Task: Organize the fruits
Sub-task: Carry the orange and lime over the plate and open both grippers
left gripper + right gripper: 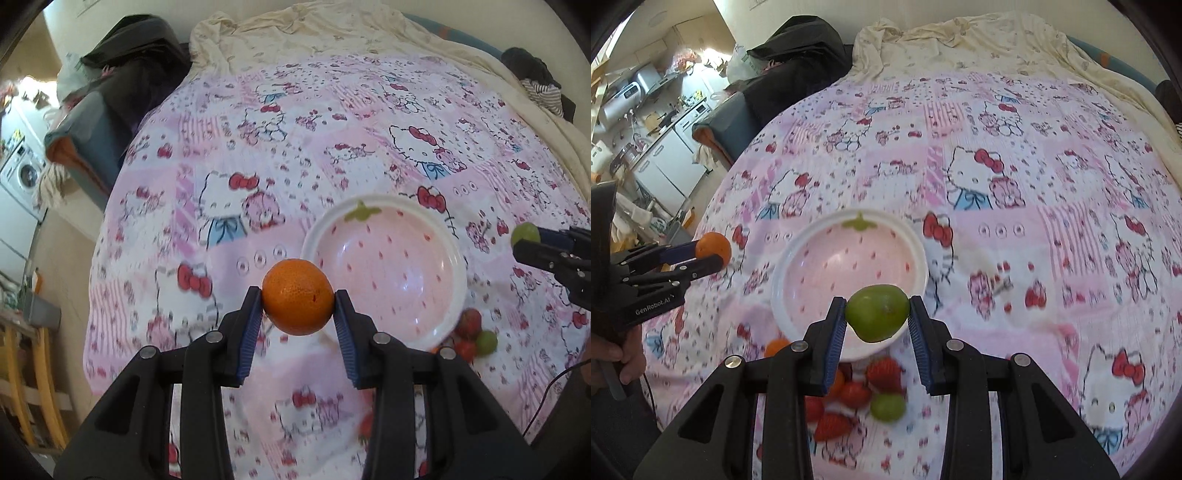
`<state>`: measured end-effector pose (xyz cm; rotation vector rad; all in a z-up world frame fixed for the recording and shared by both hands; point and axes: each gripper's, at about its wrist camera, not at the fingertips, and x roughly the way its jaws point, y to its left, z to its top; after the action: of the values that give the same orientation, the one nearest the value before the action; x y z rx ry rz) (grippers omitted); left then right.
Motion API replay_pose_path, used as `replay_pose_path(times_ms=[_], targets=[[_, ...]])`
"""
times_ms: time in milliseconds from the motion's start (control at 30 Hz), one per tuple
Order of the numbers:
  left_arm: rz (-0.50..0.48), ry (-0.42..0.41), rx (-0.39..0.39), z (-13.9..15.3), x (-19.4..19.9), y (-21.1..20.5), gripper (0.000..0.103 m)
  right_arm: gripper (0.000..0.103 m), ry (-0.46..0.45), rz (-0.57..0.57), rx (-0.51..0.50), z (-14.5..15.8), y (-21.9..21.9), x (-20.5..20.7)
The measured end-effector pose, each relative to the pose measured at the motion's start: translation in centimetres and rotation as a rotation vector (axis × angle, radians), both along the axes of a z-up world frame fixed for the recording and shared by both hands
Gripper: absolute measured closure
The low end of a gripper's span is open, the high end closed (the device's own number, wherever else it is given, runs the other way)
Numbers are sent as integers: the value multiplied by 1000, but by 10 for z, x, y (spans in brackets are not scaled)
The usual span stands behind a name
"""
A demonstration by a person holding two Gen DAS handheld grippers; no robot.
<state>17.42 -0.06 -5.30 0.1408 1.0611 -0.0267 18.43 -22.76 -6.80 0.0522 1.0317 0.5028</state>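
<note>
My left gripper (298, 300) is shut on an orange (297, 296) and holds it above the bed, just left of the white strawberry-print bowl (458, 273). My right gripper (877, 308) is shut on a green fruit (877, 312) and holds it over the bowl's near rim (783, 266). The bowl is empty. Strawberries (884, 373), another green fruit (887, 406) and a small orange (775, 346) lie on the sheet in front of the bowl. The left gripper with its orange (713, 246) shows at the left of the right wrist view.
The bowl sits on a pink Hello Kitty bedsheet (1015, 184). A cream blanket (332, 33) is bunched at the far end. A dark bag (133, 55) and a chair stand off the bed's left edge, with a kitchen beyond.
</note>
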Motion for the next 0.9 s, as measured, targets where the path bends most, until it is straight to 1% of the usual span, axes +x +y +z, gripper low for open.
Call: replay_pose_path(times_ms=[167, 267, 300, 400, 533, 733, 800, 900], targets=[[-46, -12, 31, -10, 22, -15, 68, 67, 2, -21, 18, -8, 9, 29], [-73, -36, 64, -24, 32, -23, 68, 67, 8, -16, 18, -18, 17, 44], [-78, -32, 69, -30, 34, -24, 68, 67, 11, -11, 15, -22, 20, 48], [-81, 6, 33, -45, 43, -25, 68, 67, 26, -2, 5, -33, 27, 59], [-77, 27, 13, -59, 51, -31, 68, 67, 58, 2, -16, -54, 36, 72], [-51, 78, -45, -79, 63, -31, 68, 67, 113, 22, -19, -80, 46, 80], [-39, 84, -62, -82, 65, -29, 68, 67, 128, 25, -24, -87, 47, 82], [-33, 82, -64, -84, 66, -28, 68, 67, 154, 19, -23, -94, 49, 84]])
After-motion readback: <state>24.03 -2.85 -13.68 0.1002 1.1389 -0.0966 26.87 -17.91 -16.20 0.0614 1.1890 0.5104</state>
